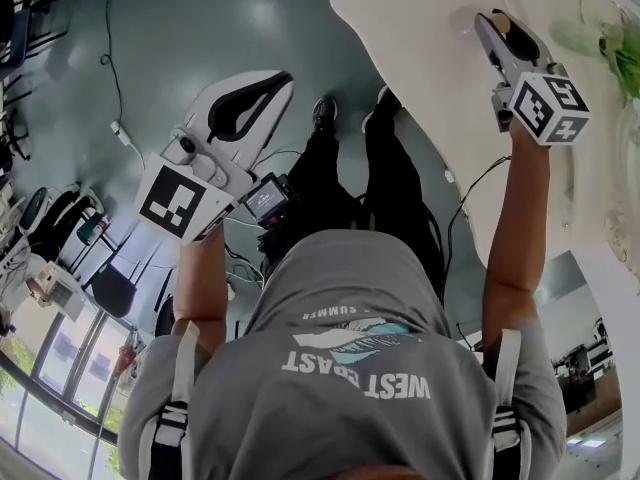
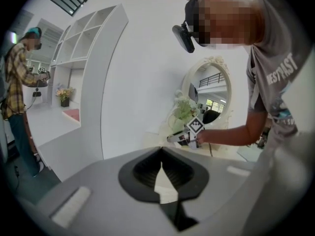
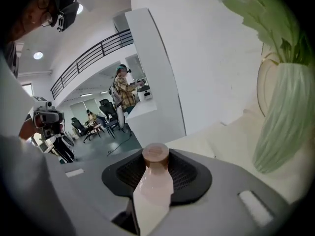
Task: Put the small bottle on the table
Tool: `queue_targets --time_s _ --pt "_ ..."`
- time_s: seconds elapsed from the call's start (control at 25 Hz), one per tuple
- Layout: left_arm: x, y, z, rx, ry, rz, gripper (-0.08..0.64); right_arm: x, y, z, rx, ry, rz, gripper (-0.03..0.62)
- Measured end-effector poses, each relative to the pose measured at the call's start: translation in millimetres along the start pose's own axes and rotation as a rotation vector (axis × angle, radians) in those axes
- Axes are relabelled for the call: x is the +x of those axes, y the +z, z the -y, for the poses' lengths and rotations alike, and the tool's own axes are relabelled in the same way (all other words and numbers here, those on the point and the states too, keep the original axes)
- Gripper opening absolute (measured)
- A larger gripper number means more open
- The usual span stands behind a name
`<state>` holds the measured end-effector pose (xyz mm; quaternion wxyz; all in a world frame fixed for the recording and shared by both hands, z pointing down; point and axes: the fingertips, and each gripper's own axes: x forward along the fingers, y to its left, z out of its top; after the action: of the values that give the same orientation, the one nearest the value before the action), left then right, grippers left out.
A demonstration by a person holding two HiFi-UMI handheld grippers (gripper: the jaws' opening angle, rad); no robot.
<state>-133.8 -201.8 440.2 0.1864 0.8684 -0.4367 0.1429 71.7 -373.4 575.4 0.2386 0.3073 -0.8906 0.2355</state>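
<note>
Right gripper (image 1: 489,26): jaws pinch the small bottle (image 3: 153,186); it is held over the cream table (image 1: 420,58), at 1 o'clock in the head view.
Small bottle: pale pink body, brown cap toward the jaw tips. Whether it touches the table cannot be told.
Left gripper (image 2: 161,156): jaws slightly apart with nothing between them. It is at 10 o'clock in the head view, over the grey floor (image 1: 200,18), well apart from the table.
Vase (image 3: 285,124): ribbed, green, holding leaves, on the table at 3 o'clock from the bottle.
Mirror (image 2: 209,90): oval, ornate frame, behind the table.
</note>
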Motion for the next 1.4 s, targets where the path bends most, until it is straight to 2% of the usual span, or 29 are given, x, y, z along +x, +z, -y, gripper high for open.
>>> queue_targets --time_s 0.6,0.72,1.4 --pt "5 -18 -6 -0.033 -0.002 0.012 0.003 37 -16 2 -0.033 -0.003 -0.046 0.146" --pt "4 -21 -8 -0.023 0.006 -0.007 0.003 39 -20 3 -0.035 -0.008 -0.056 0.146" --pt "1 -9 -1 0.003 0.002 0.005 0.003 38 -32 -10 -0.075 0.002 -0.103 0.161"
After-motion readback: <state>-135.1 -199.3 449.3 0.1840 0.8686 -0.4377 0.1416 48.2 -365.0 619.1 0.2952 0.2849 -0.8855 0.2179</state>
